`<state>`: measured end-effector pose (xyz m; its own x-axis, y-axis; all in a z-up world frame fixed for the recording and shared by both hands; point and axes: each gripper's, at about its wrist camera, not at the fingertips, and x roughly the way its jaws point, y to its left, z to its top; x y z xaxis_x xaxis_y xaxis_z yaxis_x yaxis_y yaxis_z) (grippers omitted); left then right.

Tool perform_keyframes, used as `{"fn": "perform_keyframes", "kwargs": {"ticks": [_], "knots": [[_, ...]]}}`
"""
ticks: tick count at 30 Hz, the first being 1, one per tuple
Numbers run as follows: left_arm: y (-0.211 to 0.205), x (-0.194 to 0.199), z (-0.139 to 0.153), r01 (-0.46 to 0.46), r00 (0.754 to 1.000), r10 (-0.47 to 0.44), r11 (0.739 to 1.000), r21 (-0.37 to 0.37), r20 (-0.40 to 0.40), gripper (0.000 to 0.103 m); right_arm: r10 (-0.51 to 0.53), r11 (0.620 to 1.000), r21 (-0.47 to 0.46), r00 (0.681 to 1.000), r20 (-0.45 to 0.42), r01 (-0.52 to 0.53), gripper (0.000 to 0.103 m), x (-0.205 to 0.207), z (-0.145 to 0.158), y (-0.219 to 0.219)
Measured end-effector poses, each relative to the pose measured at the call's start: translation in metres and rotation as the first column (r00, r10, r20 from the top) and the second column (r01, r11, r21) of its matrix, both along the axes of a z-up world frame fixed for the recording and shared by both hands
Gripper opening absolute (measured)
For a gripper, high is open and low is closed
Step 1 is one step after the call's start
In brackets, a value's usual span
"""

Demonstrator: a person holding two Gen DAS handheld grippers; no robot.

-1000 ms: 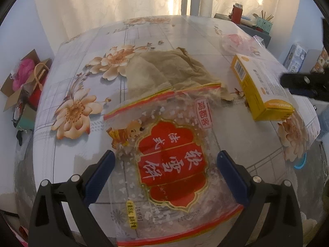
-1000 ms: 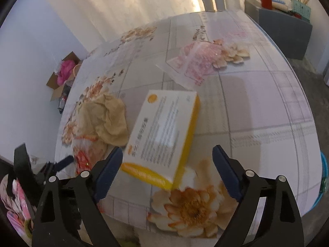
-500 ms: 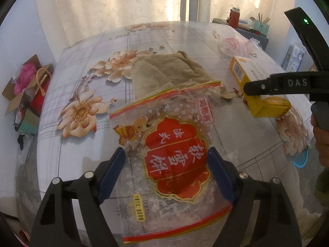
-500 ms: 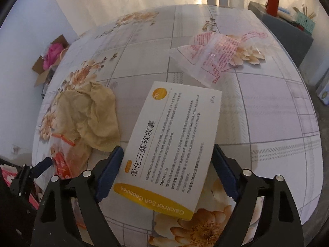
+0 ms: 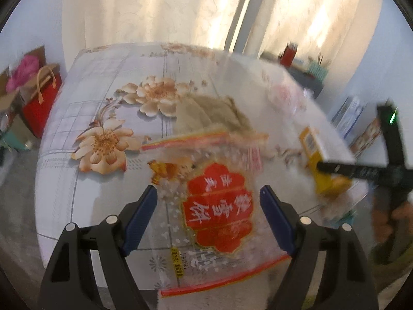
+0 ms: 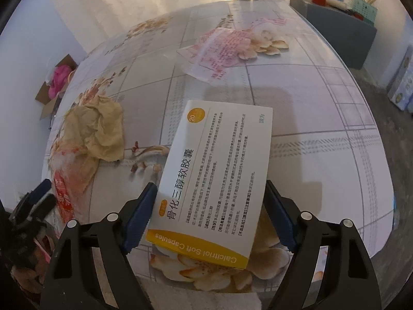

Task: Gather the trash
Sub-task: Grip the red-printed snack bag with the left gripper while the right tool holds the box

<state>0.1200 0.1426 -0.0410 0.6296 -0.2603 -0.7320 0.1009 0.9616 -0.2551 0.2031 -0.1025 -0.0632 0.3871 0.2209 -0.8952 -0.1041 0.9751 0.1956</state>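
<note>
A clear snack bag with a red label [image 5: 216,204] lies on the flowered table near its front edge, between the open jaws of my left gripper [image 5: 209,206]. A white and yellow medicine box [image 6: 214,178] lies between the jaws of my right gripper [image 6: 210,206], which touch or nearly touch its two sides. The box shows blurred at the right of the left wrist view [image 5: 320,165]. A crumpled beige paper [image 6: 98,131] lies behind the snack bag [image 6: 64,191]. A clear pink-printed wrapper [image 6: 222,54] lies farther back.
The table [image 6: 322,134] has a glossy flowered cover and a rounded edge. A cardboard box with pink things [image 6: 56,82] and a red bag [image 5: 41,95] stand on the floor at left. A grey cabinet [image 6: 340,23] with a red can stands at back right.
My right gripper has moved forward over the medicine box, so its jaws now flank the box. My left gripper has pulled back and tilted up a little; the snack bag stays between its jaws.
</note>
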Motion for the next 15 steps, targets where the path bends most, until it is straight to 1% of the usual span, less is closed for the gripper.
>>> {"fn": "perform_keyframes", "kwargs": {"ticks": [2,4,6,10,11,15], "knots": [[0.01,-0.002,0.006,-0.015,1.0,0.016,0.998,-0.057,0.015,0.079,0.002,1.0,-0.001,1.0,0.001,-0.002,0.077,0.0,0.0,0.0],[0.017,-0.005,0.01,-0.024,0.999,0.027,0.995,-0.096,0.029,0.079,0.004,1.0,-0.002,1.0,0.002,-0.004,0.077,-0.001,0.0,0.0],[0.022,-0.004,0.009,-0.042,0.999,0.045,0.994,-0.099,0.02,0.079,0.007,1.0,0.0,1.0,0.002,-0.007,0.077,-0.001,0.0,0.0],[0.031,0.002,-0.001,-0.081,0.996,0.077,0.994,-0.072,-0.046,0.079,0.011,1.0,0.003,1.0,0.003,-0.011,0.077,0.0,0.0,0.0],[0.033,0.003,-0.004,-0.084,0.995,0.079,0.993,-0.086,-0.063,0.079,0.011,1.0,0.004,1.0,0.003,-0.011,0.077,0.001,0.0,0.0],[0.045,0.003,-0.012,-0.095,0.99,0.072,0.974,-0.207,-0.118,0.073,0.01,1.0,0.012,1.0,0.001,-0.01,0.077,0.001,0.0,0.0]]}}
